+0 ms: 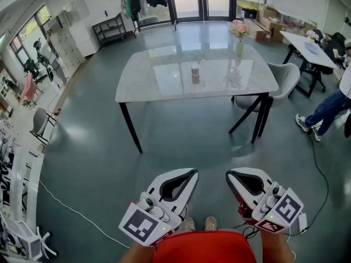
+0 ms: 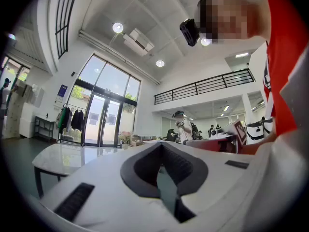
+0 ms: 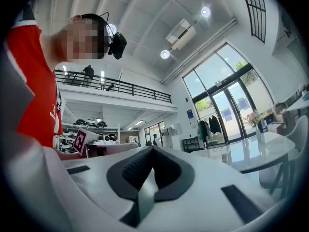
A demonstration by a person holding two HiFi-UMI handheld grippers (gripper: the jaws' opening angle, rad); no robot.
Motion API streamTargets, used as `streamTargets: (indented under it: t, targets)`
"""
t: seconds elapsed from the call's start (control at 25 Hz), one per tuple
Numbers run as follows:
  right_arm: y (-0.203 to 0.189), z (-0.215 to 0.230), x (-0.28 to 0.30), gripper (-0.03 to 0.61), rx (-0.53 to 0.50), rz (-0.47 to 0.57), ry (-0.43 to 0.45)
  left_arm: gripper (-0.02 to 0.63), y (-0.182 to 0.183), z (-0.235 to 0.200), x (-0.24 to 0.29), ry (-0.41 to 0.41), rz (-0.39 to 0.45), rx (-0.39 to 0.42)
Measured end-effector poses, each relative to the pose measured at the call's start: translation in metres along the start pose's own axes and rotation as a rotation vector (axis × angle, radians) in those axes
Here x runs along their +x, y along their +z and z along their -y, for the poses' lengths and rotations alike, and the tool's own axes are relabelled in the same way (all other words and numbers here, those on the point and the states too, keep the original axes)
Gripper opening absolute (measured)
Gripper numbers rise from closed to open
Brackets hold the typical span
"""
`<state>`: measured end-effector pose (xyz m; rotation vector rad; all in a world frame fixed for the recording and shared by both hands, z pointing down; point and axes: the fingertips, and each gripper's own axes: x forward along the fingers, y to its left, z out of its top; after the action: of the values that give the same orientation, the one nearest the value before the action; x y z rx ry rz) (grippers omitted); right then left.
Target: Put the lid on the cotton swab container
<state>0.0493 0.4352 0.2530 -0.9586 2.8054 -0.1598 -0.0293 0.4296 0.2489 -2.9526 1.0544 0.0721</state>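
The cotton swab container (image 1: 195, 73) is a small brownish cylinder standing near the middle of a white marble table (image 1: 164, 81), far ahead of me in the head view. It is too small to tell its lid apart. Both grippers hang low, close to my body and well short of the table. My left gripper (image 1: 192, 172) is shut with nothing in it, and its jaws meet at the tip (image 2: 161, 146) in its own view. My right gripper (image 1: 229, 175) is likewise shut and empty (image 3: 152, 150). The table edge (image 2: 58, 157) (image 3: 263, 151) shows in both gripper views.
A vase of pink flowers (image 1: 239, 37) stands at the table's far right. A grey chair (image 1: 286, 80) sits at its right end. A person's legs (image 1: 324, 112) and a white side table (image 1: 307, 43) are at the right. A cable (image 1: 74, 209) lies on the floor at the left.
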Motion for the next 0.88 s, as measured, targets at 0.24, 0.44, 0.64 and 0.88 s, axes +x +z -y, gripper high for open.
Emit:
streamTargets:
  t: [0.24,0.44,0.64,0.88]
  targets:
    - [-0.001,0.005,0.001,0.005,0.000,-0.001,0.003,0.008,-0.003,0.001,0.006,-0.001,-0.017,-0.021]
    - [0.002,0.012,-0.004,0.005,0.010,0.010,0.002,0.008,-0.007,0.004,0.011,-0.001,-0.040,-0.026]
    - [0.009,0.033,-0.013,0.006,0.038,0.039,-0.010,0.008,-0.004,-0.005,0.023,0.038,-0.013,-0.031]
    - [0.015,0.067,-0.028,0.006,0.020,0.049,-0.031,0.008,0.003,-0.018,0.042,0.088,0.010,0.003]
